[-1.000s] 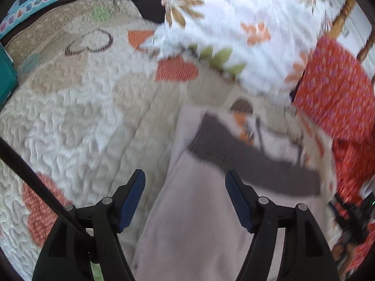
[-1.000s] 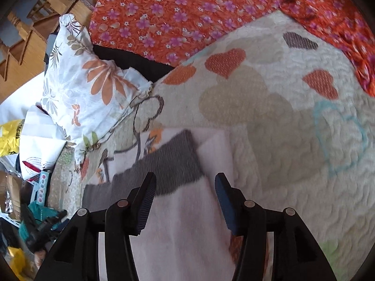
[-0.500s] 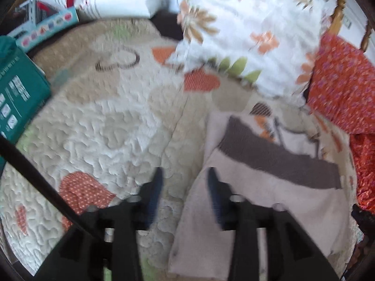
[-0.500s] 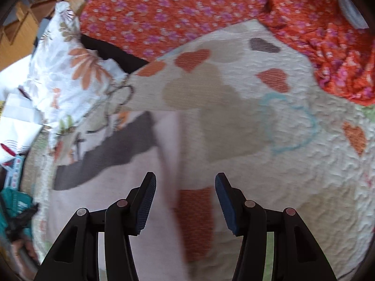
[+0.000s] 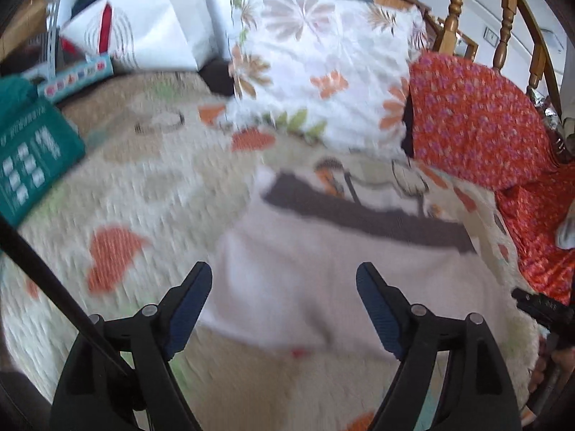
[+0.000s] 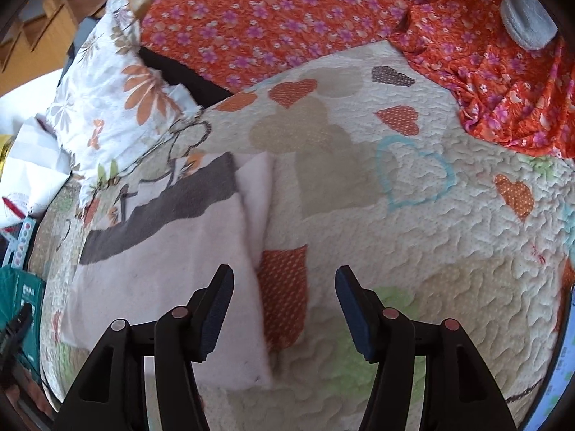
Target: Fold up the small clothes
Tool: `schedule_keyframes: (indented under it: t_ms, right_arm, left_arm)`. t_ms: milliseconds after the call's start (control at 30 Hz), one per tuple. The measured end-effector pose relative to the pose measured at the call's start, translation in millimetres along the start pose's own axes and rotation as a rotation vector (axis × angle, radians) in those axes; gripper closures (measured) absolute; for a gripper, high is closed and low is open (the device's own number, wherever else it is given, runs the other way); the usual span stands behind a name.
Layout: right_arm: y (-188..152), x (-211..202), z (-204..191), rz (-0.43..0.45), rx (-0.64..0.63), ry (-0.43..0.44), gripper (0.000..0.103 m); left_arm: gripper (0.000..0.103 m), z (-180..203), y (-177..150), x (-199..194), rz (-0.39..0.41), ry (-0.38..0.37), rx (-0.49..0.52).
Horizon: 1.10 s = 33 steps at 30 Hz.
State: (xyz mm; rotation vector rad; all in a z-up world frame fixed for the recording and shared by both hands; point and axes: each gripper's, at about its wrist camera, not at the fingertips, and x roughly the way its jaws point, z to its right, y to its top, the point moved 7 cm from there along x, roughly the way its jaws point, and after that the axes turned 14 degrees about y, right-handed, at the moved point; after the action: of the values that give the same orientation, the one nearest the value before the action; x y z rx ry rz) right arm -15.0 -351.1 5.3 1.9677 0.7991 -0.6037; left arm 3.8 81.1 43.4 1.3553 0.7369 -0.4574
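A pale pink small garment point(image 5: 323, 273) with a dark grey band point(image 5: 366, 215) lies folded flat on the quilted bed cover point(image 5: 151, 194). It also shows in the right wrist view point(image 6: 161, 269), with its grey band point(image 6: 165, 208) at the far side. My left gripper point(image 5: 284, 294) is open and empty, above the garment's near edge. My right gripper point(image 6: 284, 294) is open and empty, above the quilt point(image 6: 413, 215) just right of the garment's right edge.
A floral white pillow point(image 5: 323, 72) and an orange flowered cloth point(image 5: 478, 125) lie behind the garment. A teal box point(image 5: 28, 158) and white bags point(image 5: 143, 36) sit at the left. Wooden railings point(image 5: 503, 18) stand behind. The orange cloth point(image 6: 287, 18) borders the quilt's far side.
Both grippers have pulled back from the garment. The left gripper closed briefly and is open again. The right gripper moved right, off the garment onto the quilt.
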Motion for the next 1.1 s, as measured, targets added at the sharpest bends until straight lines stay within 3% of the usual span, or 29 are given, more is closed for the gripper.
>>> schedule_keyframes:
  t_ms: [367, 533, 800, 1100]
  right_arm:
    - [-23.9, -5.5, -33.7, -0.016, -0.093, 0.026, 0.037]
    - [-27.7, -6.3, -48.2, -0.01, -0.169, -0.022, 0.037]
    - [-18.1, -5.5, -80.0, 0.014, -0.209, 0.017, 0.034]
    - [-11.2, -10.3, -47.8, 0.025, -0.141, -0.025, 0.034]
  left_arm:
    - [0.022, 27.7, -75.0, 11.4, -0.106, 0.031, 0.131]
    - [0.022, 36.3, -82.4, 17.3, -0.114, 0.032, 0.17]
    - [0.022, 38.1, -96.9, 32.4, -0.147, 0.054, 0.208]
    - [0.01, 48.9, -104.3, 35.7, -0.098, 0.106, 0.279]
